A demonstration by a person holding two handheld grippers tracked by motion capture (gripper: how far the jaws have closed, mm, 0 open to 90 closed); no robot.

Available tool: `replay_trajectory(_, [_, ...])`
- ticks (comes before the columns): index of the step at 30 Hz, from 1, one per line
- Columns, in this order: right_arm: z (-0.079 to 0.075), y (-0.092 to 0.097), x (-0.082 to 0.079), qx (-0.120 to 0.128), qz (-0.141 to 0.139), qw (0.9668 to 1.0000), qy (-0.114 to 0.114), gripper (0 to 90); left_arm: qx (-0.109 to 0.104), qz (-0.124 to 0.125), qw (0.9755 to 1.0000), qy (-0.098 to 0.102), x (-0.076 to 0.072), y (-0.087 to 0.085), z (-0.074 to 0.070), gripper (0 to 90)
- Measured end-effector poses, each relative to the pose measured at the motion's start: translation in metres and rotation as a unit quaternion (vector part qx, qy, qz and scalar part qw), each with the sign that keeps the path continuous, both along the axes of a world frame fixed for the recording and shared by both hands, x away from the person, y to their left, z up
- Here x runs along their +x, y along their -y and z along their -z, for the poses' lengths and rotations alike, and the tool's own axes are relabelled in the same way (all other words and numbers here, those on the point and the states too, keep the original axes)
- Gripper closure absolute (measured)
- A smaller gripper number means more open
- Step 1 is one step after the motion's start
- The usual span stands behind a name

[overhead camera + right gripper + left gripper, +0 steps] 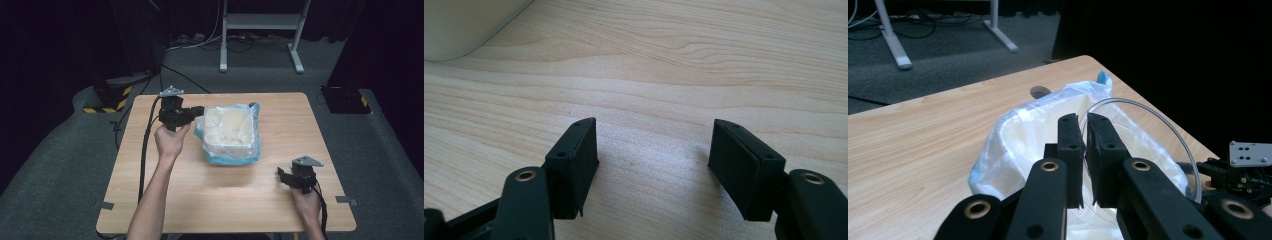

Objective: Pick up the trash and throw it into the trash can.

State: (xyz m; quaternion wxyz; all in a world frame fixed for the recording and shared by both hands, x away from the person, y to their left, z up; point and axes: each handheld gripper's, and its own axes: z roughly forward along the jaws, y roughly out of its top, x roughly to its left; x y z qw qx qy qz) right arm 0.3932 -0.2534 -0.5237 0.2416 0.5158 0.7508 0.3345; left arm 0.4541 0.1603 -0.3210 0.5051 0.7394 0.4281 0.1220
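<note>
Material: clear thin plastic, a round lid [1148,135] pinched by its rim between the nearly closed jaws of the left gripper [1083,130], held on edge over the container.
Left gripper: near the far left part of the desk [150,195], reaching right to the bin's left rim; jaws almost together with just the lid's edge between them.
Right gripper [292,175]: near the front right corner of the desk, low over bare wood; jaws wide apart, nothing between them (seen plainly in the right gripper view [651,160]).
Container: white tub [231,150] lined with a blue-and-white plastic bag [998,145], standing a little beyond the middle of the desk, toward the far edge.
Contents: pale translucent round pieces, probably more lids or cups stacked loosely; exact count not clear.
Step in hand: by the look of it, lifting one lid out of the tub, or dropping it in; which one, hard to say.
Doing it well: keep the grip light yet firm, since thin plastic flexes and slips; lift straight up to clear the bag's folds; avoid snagging the liner.
</note>
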Motion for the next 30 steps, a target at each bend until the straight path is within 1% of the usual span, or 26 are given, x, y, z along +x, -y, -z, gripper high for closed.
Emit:
replay_trajectory(6, [0.0, 0.0, 0.0, 0.0, 0.0, 1.0, 0.0, 35.8, 0.001, 0.006, 1.0, -0.001, 0.003, 0.007, 0.002, 84.7])
replay_trajectory(18, [0.0, 0.0, 0.0, 0.0, 0.0, 1.0, 0.0, 35.8, 0.005, 0.013, 0.9999, -0.007, 0.014, 0.022, 0.013, 84.6])
replay_trajectory(22, [0.0, 0.0, 0.0, 0.001, 0.0, 1.0, 0.0, 35.8, 0.007, 0.015, 0.9998, -0.008, 0.016, 0.024, 0.016, 84.6])
replay_trajectory(24, [0.0, 0.0, 0.0, 0.0, 0.0, 1.0, 0.0, 35.8, 0.007, 0.017, 0.9998, -0.013, 0.018, 0.027, 0.019, 84.6])
replay_trajectory(30, [0.0, 0.0, 0.0, 0.0, 0.0, 1.0, 0.0, 35.8, 0.008, 0.019, 0.9997, -0.014, 0.021, 0.031, 0.024, 84.5])
